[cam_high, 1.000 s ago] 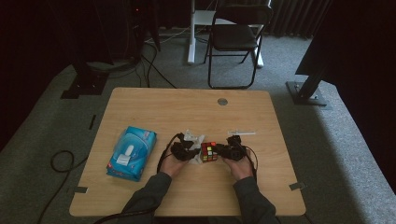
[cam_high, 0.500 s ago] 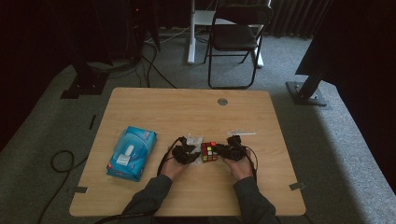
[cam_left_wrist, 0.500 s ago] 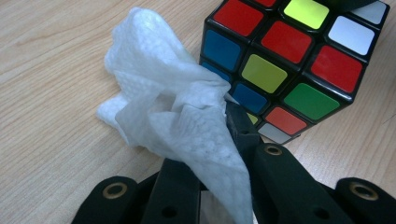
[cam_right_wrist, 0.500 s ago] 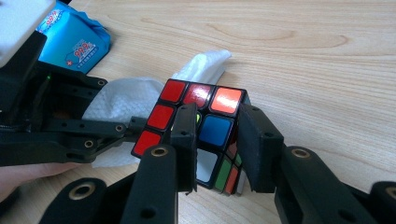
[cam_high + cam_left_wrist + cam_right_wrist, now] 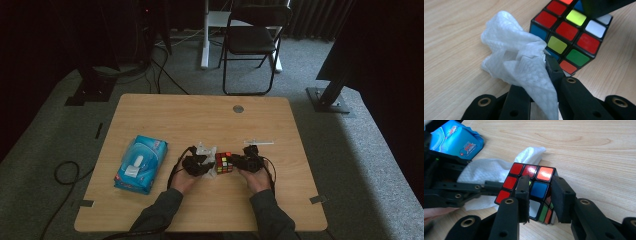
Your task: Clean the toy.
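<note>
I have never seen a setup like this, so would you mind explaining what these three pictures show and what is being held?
No robot here: a person sits at a wooden table and holds a two-jawed black tool in each hand. The high view looks down from a fixed camera above the person's side; the forearms enter from the bottom. There you see the left tool, the right tool, a blue pack of wipes and, farther off, a folding chair.

The other two pictures come from cameras riding on the tools, looking along their jaws. In the left gripper view, the left tool pinches a crumpled white wipe held against the colourful puzzle cube. In the right gripper view, the right tool has its jaws on either side of the cube, seemingly steadying it on the table for wiping.
</note>
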The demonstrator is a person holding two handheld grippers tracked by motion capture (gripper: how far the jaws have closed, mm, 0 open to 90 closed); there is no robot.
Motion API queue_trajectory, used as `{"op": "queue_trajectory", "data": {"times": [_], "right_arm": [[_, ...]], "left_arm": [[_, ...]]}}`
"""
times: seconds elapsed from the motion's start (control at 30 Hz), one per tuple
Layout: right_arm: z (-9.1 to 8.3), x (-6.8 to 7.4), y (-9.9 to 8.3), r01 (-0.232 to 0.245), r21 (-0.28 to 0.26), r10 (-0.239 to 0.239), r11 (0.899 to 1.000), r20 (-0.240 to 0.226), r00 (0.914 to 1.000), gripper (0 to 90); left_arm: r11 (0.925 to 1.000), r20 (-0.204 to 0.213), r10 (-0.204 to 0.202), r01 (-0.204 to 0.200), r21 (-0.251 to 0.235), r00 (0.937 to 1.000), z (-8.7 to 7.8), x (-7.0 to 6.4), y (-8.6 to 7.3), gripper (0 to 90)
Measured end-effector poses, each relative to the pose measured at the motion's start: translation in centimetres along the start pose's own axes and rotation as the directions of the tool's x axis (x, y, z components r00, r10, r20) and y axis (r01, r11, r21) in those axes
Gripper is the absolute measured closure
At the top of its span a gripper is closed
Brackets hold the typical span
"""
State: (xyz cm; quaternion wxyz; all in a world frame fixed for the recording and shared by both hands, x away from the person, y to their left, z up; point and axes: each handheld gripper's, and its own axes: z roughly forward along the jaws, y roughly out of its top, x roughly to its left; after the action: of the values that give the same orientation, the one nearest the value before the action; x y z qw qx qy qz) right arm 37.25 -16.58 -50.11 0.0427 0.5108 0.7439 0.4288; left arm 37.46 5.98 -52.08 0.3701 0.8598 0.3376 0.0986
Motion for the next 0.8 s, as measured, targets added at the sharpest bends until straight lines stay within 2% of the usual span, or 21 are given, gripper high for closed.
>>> {"op": "queue_trajectory", "data": {"times": [0.3, 0.43, 0.8], "right_arm": [[0.0, 0.0, 0.0, -0.001, 0.0, 0.001, 1.0, -0.002, 1.0, 69.1], [0.0, 0.0, 0.0, -0.002, 0.0, 0.002, 1.0, -0.003, 1.0, 69.0], [0.0, -0.1, 0.0, -0.004, 0.0, 0.004, 1.0, -0.005, 1.0, 69.0]], "left_arm": [[0.999, 0.021, -0.003, 0.004, -0.043, 0.9998, -1.3, -0.2, 0.3, 83.6], [0.9978, 0.062, -0.014, 0.018, -0.064, 0.998, -1.7, -0.4, 0.5, 83.6], [0.9974, 0.082, 0.0, 0.006, -0.072, 0.9966, -2.0, -1.0, 0.6, 83.7]]}}
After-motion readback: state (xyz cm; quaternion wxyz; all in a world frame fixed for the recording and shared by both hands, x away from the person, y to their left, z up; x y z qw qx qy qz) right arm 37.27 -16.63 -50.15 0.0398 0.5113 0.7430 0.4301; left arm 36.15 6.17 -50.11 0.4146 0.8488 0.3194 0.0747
